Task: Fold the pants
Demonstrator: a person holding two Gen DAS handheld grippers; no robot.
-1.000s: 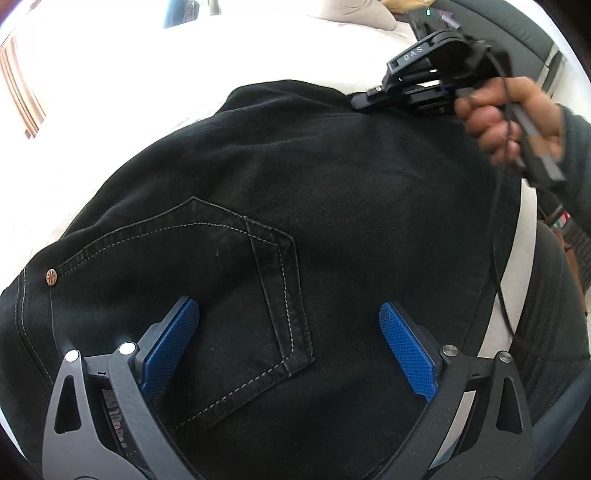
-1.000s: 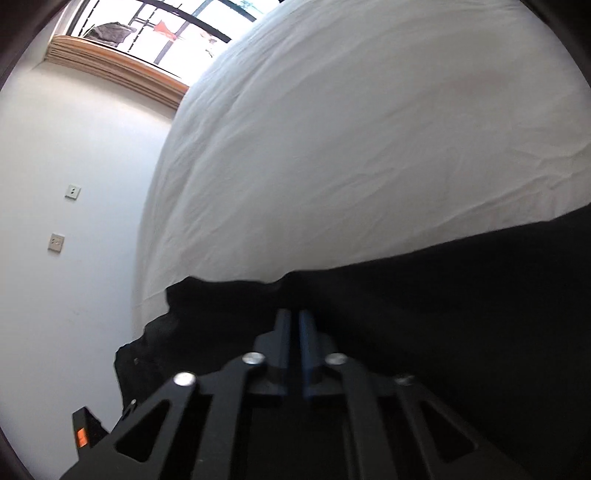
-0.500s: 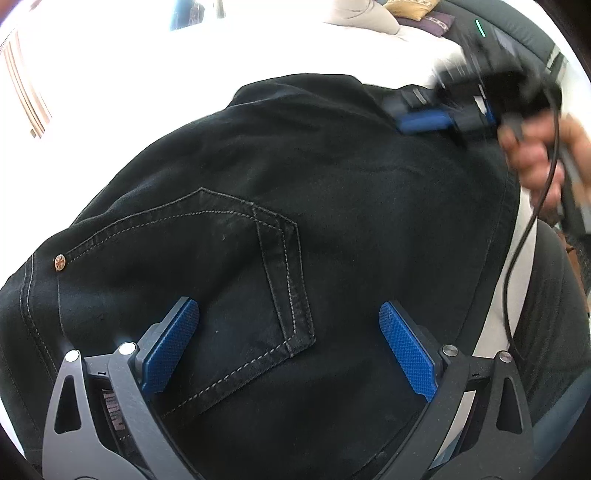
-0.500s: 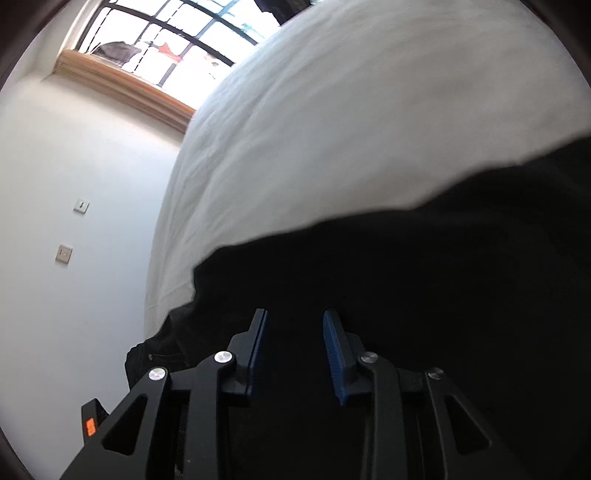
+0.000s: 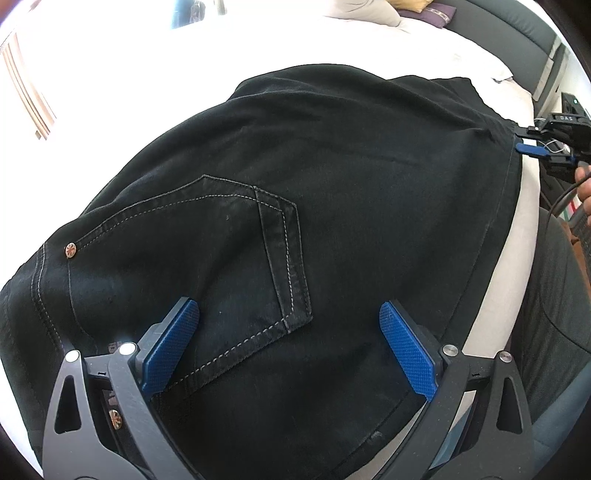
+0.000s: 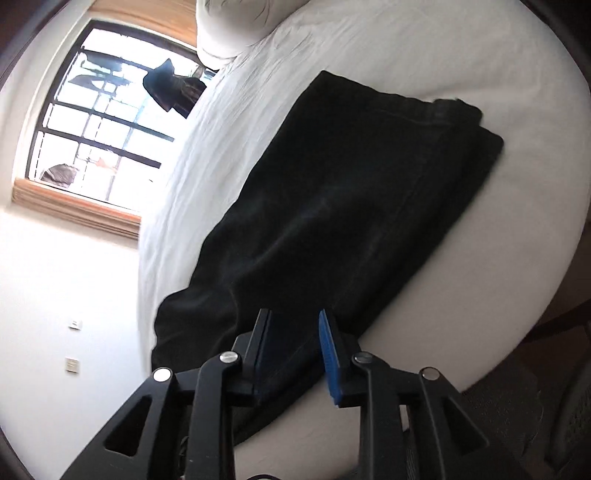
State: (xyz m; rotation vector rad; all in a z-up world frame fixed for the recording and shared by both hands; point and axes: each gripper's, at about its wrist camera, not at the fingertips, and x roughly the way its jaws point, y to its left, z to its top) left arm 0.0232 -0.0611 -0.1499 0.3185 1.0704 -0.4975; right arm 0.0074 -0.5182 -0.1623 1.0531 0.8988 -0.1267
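Black jeans (image 5: 332, 206) lie folded flat on a white bed, back pocket up, in the left wrist view. My left gripper (image 5: 291, 347) is wide open and hovers over the pocket end, holding nothing. In the right wrist view the jeans (image 6: 347, 206) stretch away as a long dark band. My right gripper (image 6: 295, 350) is open over their near end, with cloth between the blue pads but not pinched. The right gripper also shows in the left wrist view (image 5: 535, 146) at the far right edge of the jeans.
The white bed sheet (image 6: 369, 55) surrounds the jeans, with a pillow (image 6: 236, 26) at the far end. A window (image 6: 96, 122) and a white wall (image 6: 55, 332) lie to the left. A dark headboard (image 5: 517, 33) and a grey chair (image 5: 554, 314) border the bed.
My right gripper has opened and let go of the jeans' edge, then drawn back toward the bed's side. The jeans now lie flat. My left gripper has stayed open over the pocket.
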